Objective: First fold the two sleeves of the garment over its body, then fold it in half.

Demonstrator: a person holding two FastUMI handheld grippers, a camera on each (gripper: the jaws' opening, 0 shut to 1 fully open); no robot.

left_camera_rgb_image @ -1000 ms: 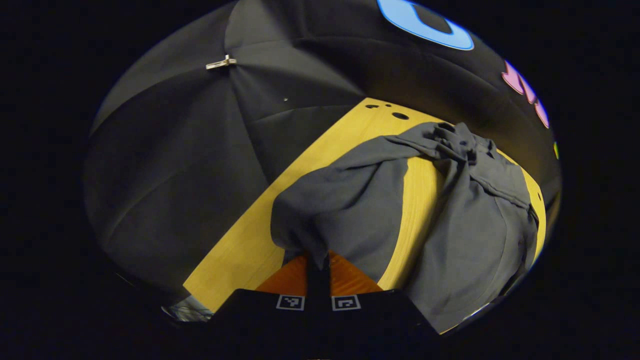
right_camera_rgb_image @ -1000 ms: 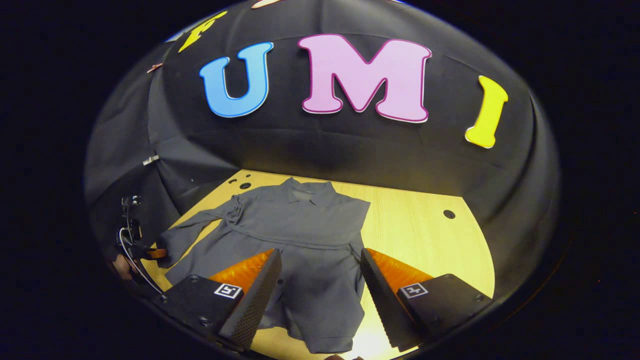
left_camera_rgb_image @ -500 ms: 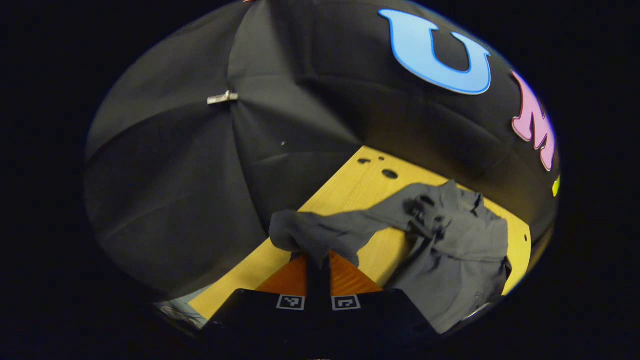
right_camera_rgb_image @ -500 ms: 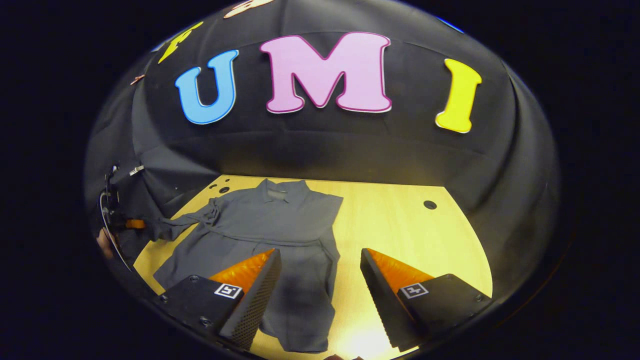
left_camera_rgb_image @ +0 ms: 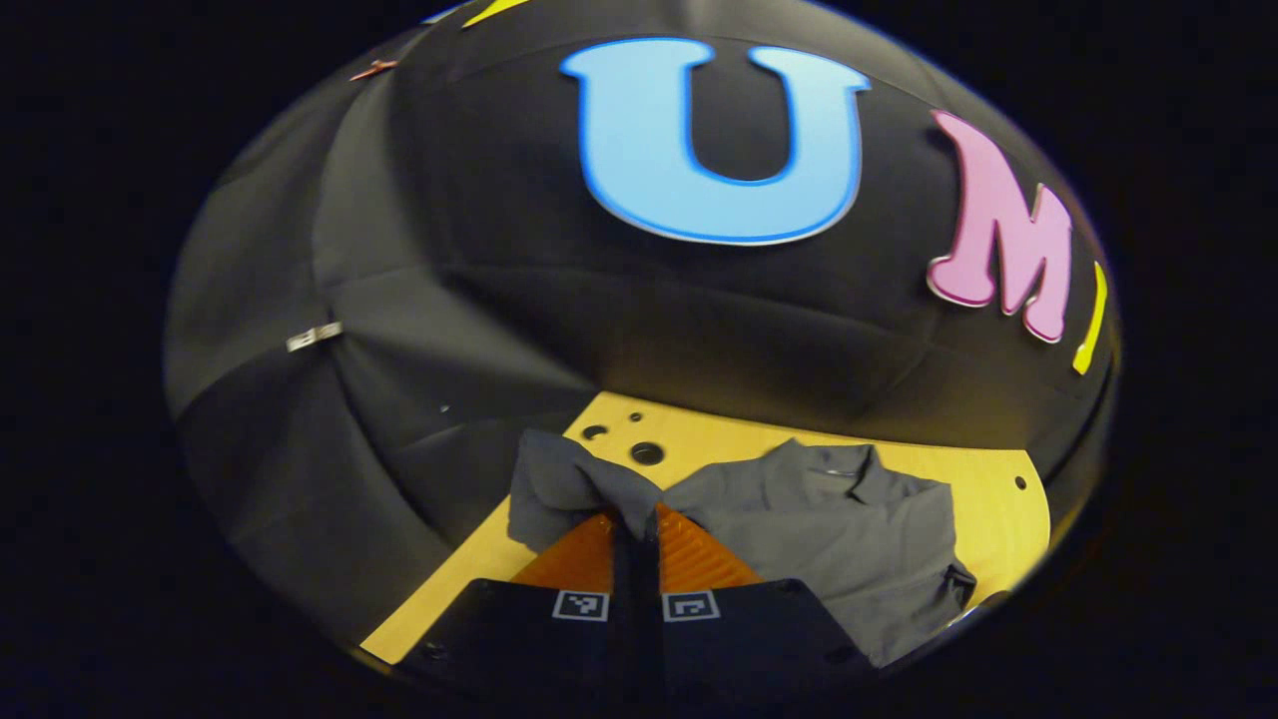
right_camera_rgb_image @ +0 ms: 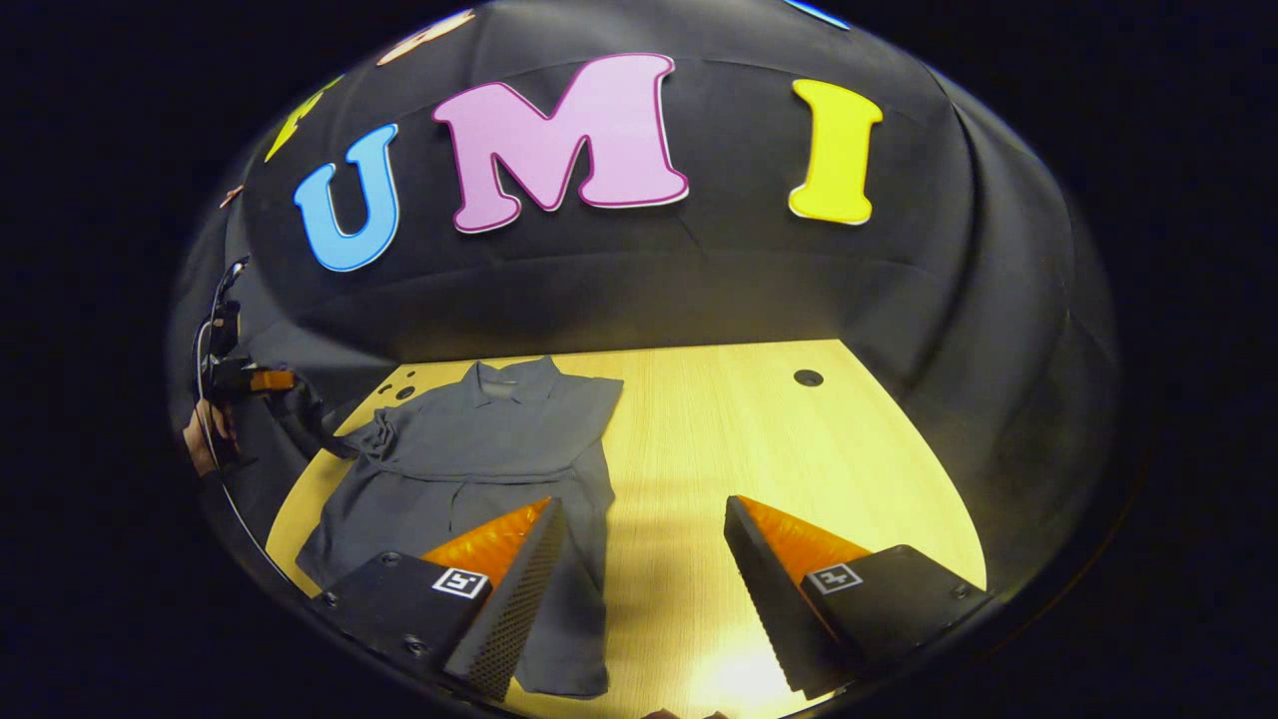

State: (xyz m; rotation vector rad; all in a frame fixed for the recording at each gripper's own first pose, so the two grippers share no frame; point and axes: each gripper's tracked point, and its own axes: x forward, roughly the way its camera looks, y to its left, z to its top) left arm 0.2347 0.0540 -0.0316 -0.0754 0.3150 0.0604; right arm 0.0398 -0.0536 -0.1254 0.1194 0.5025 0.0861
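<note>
The left gripper (left_camera_rgb_image: 635, 519) has its fingers clamped on the sleeve (left_camera_rgb_image: 559, 484), lifted off to the left of the shirt (left_camera_rgb_image: 839, 529); judging by that, the sleeve must travel rightward across the body. The shirt is grey, collar toward the wall, long axis running from wall to near edge of the worktop (right_camera_rgb_image: 759, 439). Right of the shirt, the right gripper (right_camera_rgb_image: 639, 559) hangs with fingers spread wide, holding nothing.

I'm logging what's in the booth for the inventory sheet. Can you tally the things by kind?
Garments: 1, the grey shirt
Tables: 1, the wooden table
Grippers: 2, the left gripper and the right gripper
Total: 4
</note>
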